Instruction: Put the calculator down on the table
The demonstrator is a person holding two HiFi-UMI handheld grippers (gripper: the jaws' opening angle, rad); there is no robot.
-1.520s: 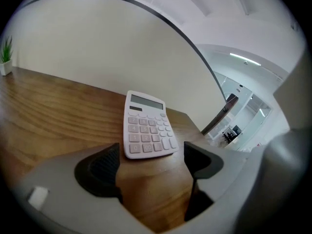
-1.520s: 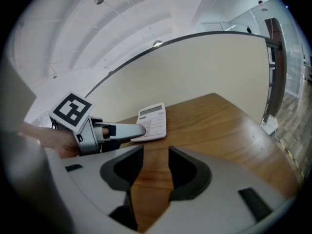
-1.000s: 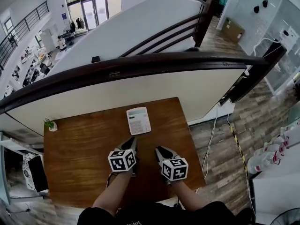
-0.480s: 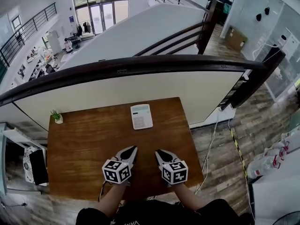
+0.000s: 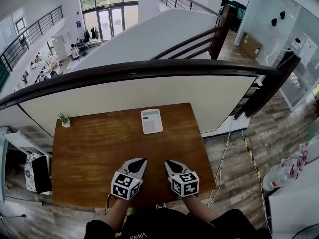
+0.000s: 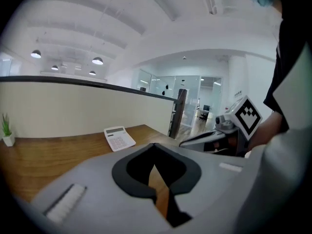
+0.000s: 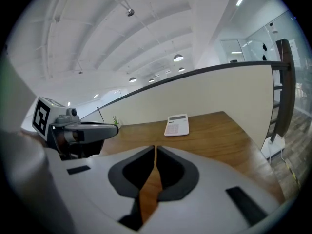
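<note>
The calculator [image 5: 151, 121] lies flat on the table [image 5: 89, 148], at the far side and a little right of the middle, with its display toward the far edge. Nothing touches it and no gripper is close to it. So I judge that the task itself is done: the calculator is down on the table.

Both grippers are at the near edge, close to the person and well apart from the calculator. They sit side by side, both pointing toward the far side. The left gripper [image 5: 140, 160] has its jaws fully together, the tips meet, and only the wood of the table shows through the gap behind them. The right gripper [image 5: 169, 162] is closing its jaws. Only a thin slit is left between the tips, and there is nothing between them.

A small plant [image 5: 65, 119] stands at the far left corner, well apart from everything.

What is left, in my judgement, is almost nothing: perhaps only to bring the empty grippers to rest.
</note>
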